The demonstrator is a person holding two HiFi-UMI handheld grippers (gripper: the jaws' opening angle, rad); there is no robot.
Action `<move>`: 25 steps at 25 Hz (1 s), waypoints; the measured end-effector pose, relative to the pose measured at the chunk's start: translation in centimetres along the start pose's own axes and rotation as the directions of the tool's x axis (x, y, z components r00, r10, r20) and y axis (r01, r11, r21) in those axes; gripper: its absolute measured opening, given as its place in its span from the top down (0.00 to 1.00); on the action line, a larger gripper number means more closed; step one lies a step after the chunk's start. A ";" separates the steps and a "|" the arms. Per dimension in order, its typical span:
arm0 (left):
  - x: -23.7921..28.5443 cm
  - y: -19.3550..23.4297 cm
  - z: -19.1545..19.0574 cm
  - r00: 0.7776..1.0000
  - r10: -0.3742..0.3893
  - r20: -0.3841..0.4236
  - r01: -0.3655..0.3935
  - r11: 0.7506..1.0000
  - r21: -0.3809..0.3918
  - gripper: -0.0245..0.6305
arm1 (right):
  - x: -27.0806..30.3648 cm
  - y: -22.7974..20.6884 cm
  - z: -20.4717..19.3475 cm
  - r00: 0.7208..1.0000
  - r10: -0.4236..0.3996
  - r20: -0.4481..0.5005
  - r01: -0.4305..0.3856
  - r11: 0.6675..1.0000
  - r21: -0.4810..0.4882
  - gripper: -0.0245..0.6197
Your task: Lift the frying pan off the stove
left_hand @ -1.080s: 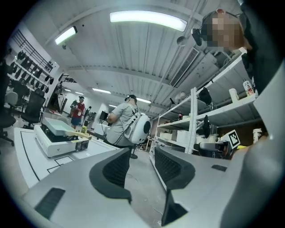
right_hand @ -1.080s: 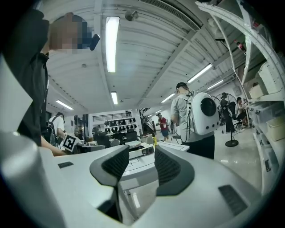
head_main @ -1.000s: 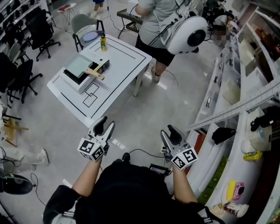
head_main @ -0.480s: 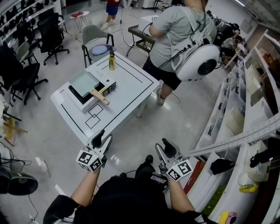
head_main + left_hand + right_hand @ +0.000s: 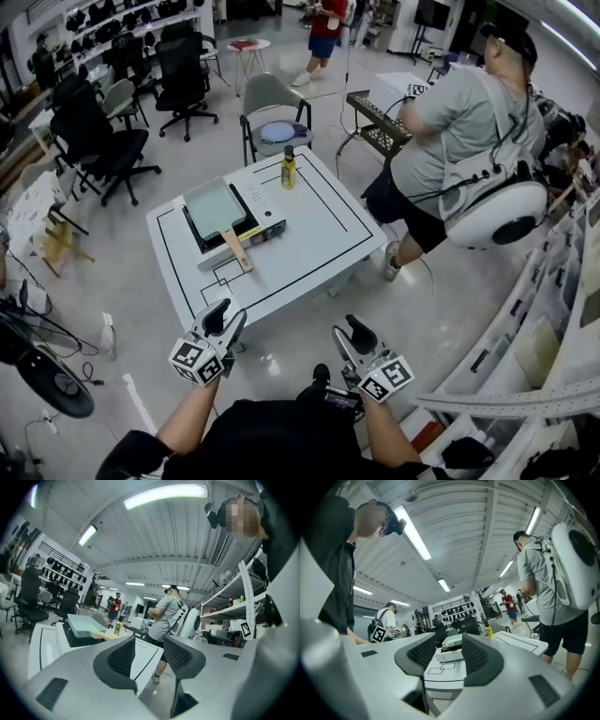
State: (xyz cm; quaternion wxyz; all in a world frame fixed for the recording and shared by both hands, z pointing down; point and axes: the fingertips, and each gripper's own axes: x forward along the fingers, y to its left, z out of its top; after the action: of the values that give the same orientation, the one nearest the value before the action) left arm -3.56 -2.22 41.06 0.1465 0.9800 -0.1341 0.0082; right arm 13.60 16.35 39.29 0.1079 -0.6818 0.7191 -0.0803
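A pale green rectangular frying pan (image 5: 214, 208) with a wooden handle (image 5: 237, 250) sits on a black and white stove (image 5: 253, 228) on the white table (image 5: 314, 234). My left gripper (image 5: 228, 311) and right gripper (image 5: 349, 327) hang over the floor just short of the table's near edge. Both are open, with nothing between the fingers. In the left gripper view the pan (image 5: 86, 624) lies ahead to the left of the left gripper (image 5: 149, 656). In the right gripper view the pan (image 5: 452, 642) and the stove (image 5: 449, 656) show between the jaws of the right gripper (image 5: 443, 654), still far off.
A yellow bottle (image 5: 288, 169) stands at the table's far edge. A person in a grey shirt with a round white backpack (image 5: 495, 211) stands at the table's right. A grey chair (image 5: 270, 108) is behind the table, black office chairs (image 5: 98, 141) to the left, shelving (image 5: 553, 319) along the right, a fan (image 5: 42, 380) at lower left.
The table with the stove and pan has come nearer and more to the middle of the head view. The person with the backpack now stands further right. Both grippers stay low in front of me.
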 end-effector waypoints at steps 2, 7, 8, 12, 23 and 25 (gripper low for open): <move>0.6 -0.9 1.4 0.998 0.059 0.007 -0.059 0.998 0.000 0.68 | 1.0 -1.7 1.9 0.997 0.071 -0.014 -0.070 0.997 0.009 0.68; 2.2 -1.0 2.6 0.975 0.218 0.055 -0.217 0.976 -0.022 0.67 | 4.0 -6.4 3.0 0.967 0.248 -0.055 -0.246 0.968 0.041 0.68; 2.4 -1.0 2.8 0.968 0.243 0.065 -0.242 0.970 -0.026 0.67 | 4.6 -7.2 3.1 0.958 0.282 -0.059 -0.279 0.959 0.044 0.68; 2.4 -1.0 4.0 0.937 0.336 0.095 -0.333 0.942 -0.049 0.67 | 7.0 -8.6 4.2 0.910 0.411 -0.062 -0.406 0.911 0.074 0.68; 1.8 2.4 4.9 0.937 0.347 0.046 -0.319 0.899 -0.299 0.67 | 14.0 -9.2 4.6 0.798 0.599 -0.064 -0.565 0.781 0.265 0.68; 1.9 4.0 4.5 0.946 0.324 0.024 -0.295 0.886 -0.359 0.66 | 15.6 -8.8 4.0 0.774 0.627 -0.082 -0.573 0.750 0.329 0.68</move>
State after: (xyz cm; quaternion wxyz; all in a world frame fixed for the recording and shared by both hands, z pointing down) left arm -2.87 -7.72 37.97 0.3097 0.9037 -0.2939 -0.0331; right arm 22.36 0.44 37.02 0.1570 -0.3796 0.8877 -0.2077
